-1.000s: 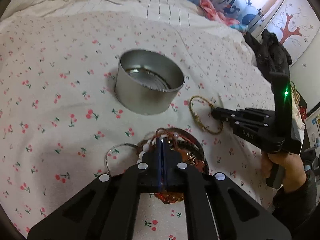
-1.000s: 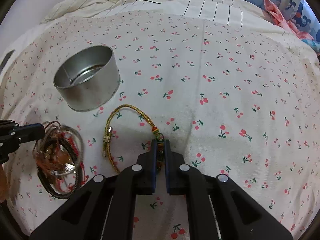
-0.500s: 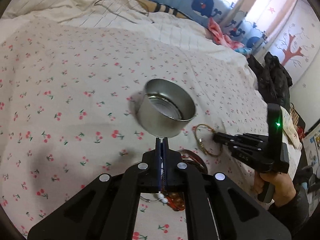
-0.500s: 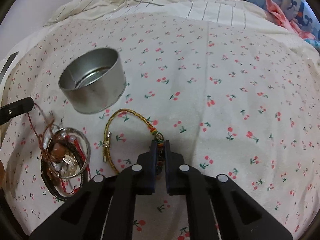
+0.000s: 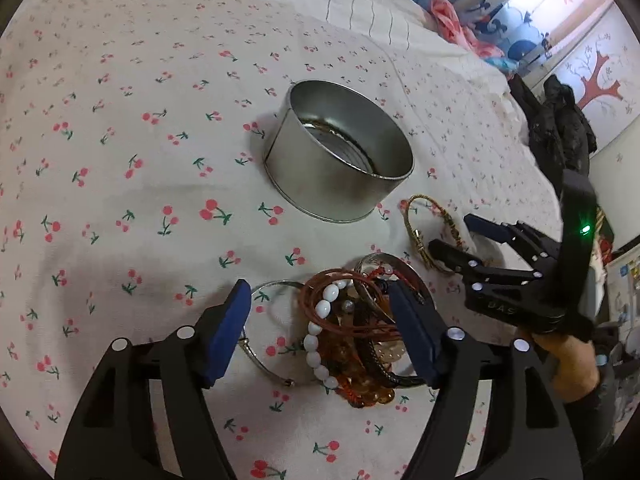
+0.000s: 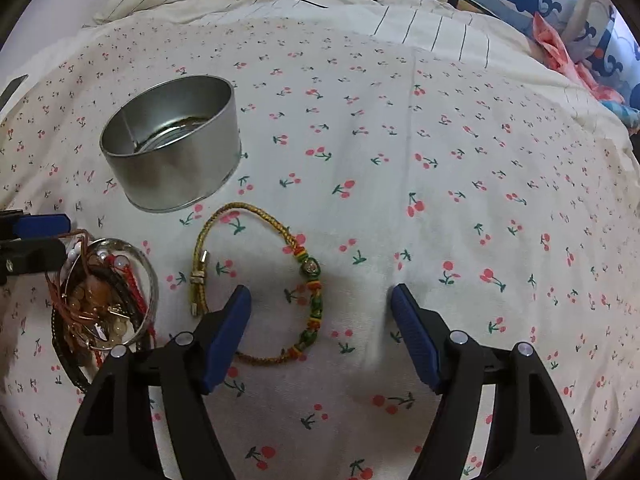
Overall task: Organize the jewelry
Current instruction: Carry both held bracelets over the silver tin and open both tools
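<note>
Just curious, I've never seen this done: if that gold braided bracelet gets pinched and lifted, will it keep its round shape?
Probably not. The bracelet looks like thin woven cord lying in an uneven loop, so it would likely droop. It seems light, and its knotted beads should give grip.

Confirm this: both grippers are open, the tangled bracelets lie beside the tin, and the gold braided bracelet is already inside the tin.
Wrong on the last point. The gold braided bracelet lies on the cherry-print sheet beside the tin, as the right wrist view shows. The left gripper and right gripper are open, with the tangled bracelets beside the tin.
</note>
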`<state>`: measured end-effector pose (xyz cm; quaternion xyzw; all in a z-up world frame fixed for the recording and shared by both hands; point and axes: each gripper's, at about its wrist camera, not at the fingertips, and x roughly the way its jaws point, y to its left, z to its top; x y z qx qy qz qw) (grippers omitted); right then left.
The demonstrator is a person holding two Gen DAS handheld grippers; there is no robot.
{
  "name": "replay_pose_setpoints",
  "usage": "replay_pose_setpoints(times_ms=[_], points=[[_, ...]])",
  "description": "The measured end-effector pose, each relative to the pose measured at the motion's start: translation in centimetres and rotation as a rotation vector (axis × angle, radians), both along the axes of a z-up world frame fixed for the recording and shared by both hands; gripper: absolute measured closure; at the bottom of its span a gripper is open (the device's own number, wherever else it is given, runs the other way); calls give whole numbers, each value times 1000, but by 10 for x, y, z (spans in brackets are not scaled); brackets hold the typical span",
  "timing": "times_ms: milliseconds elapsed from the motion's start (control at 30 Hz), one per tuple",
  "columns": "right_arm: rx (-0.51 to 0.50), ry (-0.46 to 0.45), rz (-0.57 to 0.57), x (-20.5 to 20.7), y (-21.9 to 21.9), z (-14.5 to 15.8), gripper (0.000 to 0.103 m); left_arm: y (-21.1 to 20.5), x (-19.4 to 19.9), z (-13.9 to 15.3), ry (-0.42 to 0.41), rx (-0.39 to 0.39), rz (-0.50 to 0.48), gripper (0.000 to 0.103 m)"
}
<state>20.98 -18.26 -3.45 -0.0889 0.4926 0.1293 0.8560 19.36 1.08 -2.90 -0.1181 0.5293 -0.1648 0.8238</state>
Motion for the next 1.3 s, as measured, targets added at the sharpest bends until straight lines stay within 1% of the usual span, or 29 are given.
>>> replay_pose_setpoints(times_ms=[33, 67, 100, 133, 167, 200, 233, 267, 333, 367, 400, 467, 500, 533, 667, 767, 833, 900, 1067, 1200, 1300], points=[[9, 0, 0, 0, 0, 1, 52, -4, 0, 0, -10, 15, -10, 35], [15, 3, -3, 0, -1, 1, 62, -7, -1, 0, -16, 24, -18, 38], [17, 2, -8, 0, -2, 0, 71, -11, -2, 0, -22, 36, -30, 47], [19, 0, -15, 1, -4, 1, 75, -14, -2, -2, -8, 18, -59, 72], [26, 1, -22, 1, -5, 1, 80, -16, -2, -2, -5, 10, -66, 82], [37, 4, -27, 2, -7, 1, 82, -17, -3, 2, -26, 27, -65, 88], [49, 7, -35, 2, -9, 1, 85, -17, -3, 3, -37, 39, -66, 91], [62, 10, -41, 3, -12, 1, 88, -17, -3, 5, -40, 32, -67, 93], [92, 18, -52, 4, -17, 1, 91, -13, -3, 7, -46, 39, -46, 95], [108, 24, -56, 4, -20, 1, 92, -10, -3, 9, -49, 39, -40, 102], [116, 24, -60, 5, -21, 2, 94, -6, -3, 11, -52, 29, -32, 101], [123, 20, -62, 4, -22, 3, 95, 1, -2, 18, -83, 42, -5, 101], [130, 18, -64, 4, -23, 4, 96, 5, -2, 20, -88, 28, 4, 101], [137, 16, -66, 3, -24, 5, 96, 11, -2, 22, -95, -4, 16, 101], [177, 14, -73, 5, -28, 10, 96, 21, -3, 27, -114, -28, 40, 102], [220, 4, -73, 4, -30, 16, 96, 27, -5, 35, -150, -82, 49, 101], [250, -7, -70, 2, -31, 22, 96, 29, -8, 42, -178, -135, 36, 101], [277, -22, -65, 1, -32, 30, 96, 28, -10, 48, -202, -135, 31, 102], [328, -66, -59, -3, -33, 48, 96, 26, -12, 56, -203, -161, 12, 101], [338, -92, -46, -2, -29, 61, 96, 27, -5, 70, -224, -183, 20, 101], [313, -125, -27, -1, -17, 73, 96, 27, 6, 86, -255, -198, 23, 101]])
